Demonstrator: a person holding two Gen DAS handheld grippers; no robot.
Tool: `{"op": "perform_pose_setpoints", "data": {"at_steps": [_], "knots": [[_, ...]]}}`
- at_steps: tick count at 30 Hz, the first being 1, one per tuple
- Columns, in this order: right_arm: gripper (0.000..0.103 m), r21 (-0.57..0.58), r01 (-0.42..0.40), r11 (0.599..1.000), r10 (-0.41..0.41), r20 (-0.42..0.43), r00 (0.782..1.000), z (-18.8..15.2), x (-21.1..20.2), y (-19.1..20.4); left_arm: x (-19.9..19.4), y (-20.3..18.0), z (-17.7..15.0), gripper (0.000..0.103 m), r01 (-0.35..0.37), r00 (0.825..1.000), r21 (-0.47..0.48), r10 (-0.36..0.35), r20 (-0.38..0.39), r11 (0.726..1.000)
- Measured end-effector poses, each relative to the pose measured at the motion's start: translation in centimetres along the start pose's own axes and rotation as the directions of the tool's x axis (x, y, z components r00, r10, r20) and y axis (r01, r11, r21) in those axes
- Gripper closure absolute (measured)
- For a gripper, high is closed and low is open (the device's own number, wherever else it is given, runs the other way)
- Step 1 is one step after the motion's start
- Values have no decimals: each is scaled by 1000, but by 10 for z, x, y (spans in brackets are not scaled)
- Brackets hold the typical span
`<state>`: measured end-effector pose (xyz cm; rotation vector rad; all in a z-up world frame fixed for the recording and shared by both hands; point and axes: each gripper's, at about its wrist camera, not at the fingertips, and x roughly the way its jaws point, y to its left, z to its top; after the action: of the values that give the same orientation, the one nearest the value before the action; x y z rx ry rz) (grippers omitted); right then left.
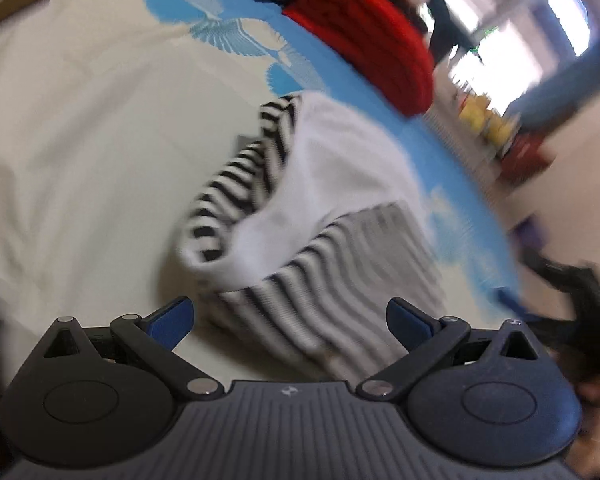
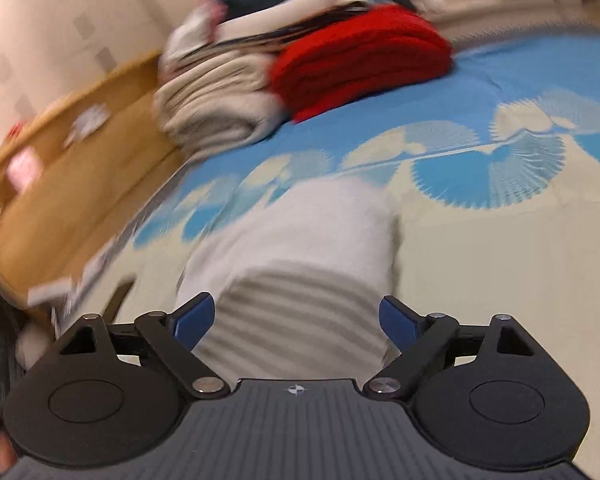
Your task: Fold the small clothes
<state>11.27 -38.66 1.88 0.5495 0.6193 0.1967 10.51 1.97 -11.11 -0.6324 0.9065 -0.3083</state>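
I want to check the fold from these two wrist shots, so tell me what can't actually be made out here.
- Striped garment, left wrist view: motion blur smears its edges, so fold neatness can't be judged. In the right wrist view, the right gripper body cuts off its near end.
- Clothes pile beside the red folded item, right wrist view: blurred, so separate pieces can't be told.
- Items on the wooden board: too blurred to identify.
- Left gripper: open, nothing held.

Both wrist views look low across the bedspread (image 1: 80, 128), sharing the red blanket (image 2: 360, 56).

Wooden headboard (image 2: 72, 168), yellow toys (image 1: 484, 120).
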Motion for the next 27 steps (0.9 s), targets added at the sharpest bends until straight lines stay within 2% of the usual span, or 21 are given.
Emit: {"op": "perform_pose_setpoints", "data": {"at_steps": [3, 6, 8, 10, 11, 12, 13, 14, 15, 16, 17, 19, 22, 25, 27], "knots": [[8, 154, 24, 988, -16, -55, 998, 46, 47, -38, 15, 6, 1, 1, 24, 999, -91, -28, -45, 996], [8, 327, 34, 945, 23, -170, 985, 76, 111, -73, 33, 21, -1, 1, 28, 994, -208, -50, -101, 978], [8, 349, 74, 934, 3, -215, 977, 84, 149, -83, 41, 30, 2, 1, 58, 991, -268, -87, -98, 962], [8, 340, 109, 934, -19, -257, 966, 85, 183, -87, 47, 33, 12, 1, 63, 989, -289, -98, -106, 955], [8, 355, 107, 929, 1, -289, 957, 82, 201, -89, 50, 34, 19, 1, 56, 988, -297, -97, -122, 953], [8, 388, 76, 919, 53, -312, 949, 78, 215, -90, 52, 36, 25, 6, 42, 988, -312, -85, -126, 949], [9, 411, 31, 911, 107, -308, 945, 76, 224, -90, 51, 38, 31, 24, 7, 992, -330, -48, -117, 944], [15, 402, -22, 915, 157, -304, 940, 75, 229, -85, 50, 38, 37, 42, -31, 993, -316, -6, -114, 948], [40, 357, -43, 933, 165, -319, 933, 76, 234, -78, 51, 37, 43, 48, -46, 992, -281, 11, -124, 959], [73, 273, -42, 961, 137, -339, 931, 77, 237, -69, 52, 34, 49, 55, -56, 991, -254, 22, -134, 966], [79, 211, -42, 977, 114, -344, 932, 79, 239, -62, 55, 31, 59, 60, -63, 989, -232, 29, -147, 971], [83, 183, -34, 983, 93, -328, 940, 87, 239, -57, 70, 23, 90, 64, -53, 988, -169, 27, -151, 984], [84, 212, -21, 977, 68, -216, 974, 111, 235, -68, 110, 3, 155, 65, -101, 991, -20, 99, -87, 995], [84, 258, 7, 966, 21, -105, 994, 130, 230, -90, 177, -26, 235, 65, -131, 990, 129, 137, -39, 983], [84, 283, 30, 959, -18, -45, 999, 138, 223, -110, 234, -54, 281, 65, -129, 988, 229, 145, -52, 965]]}}
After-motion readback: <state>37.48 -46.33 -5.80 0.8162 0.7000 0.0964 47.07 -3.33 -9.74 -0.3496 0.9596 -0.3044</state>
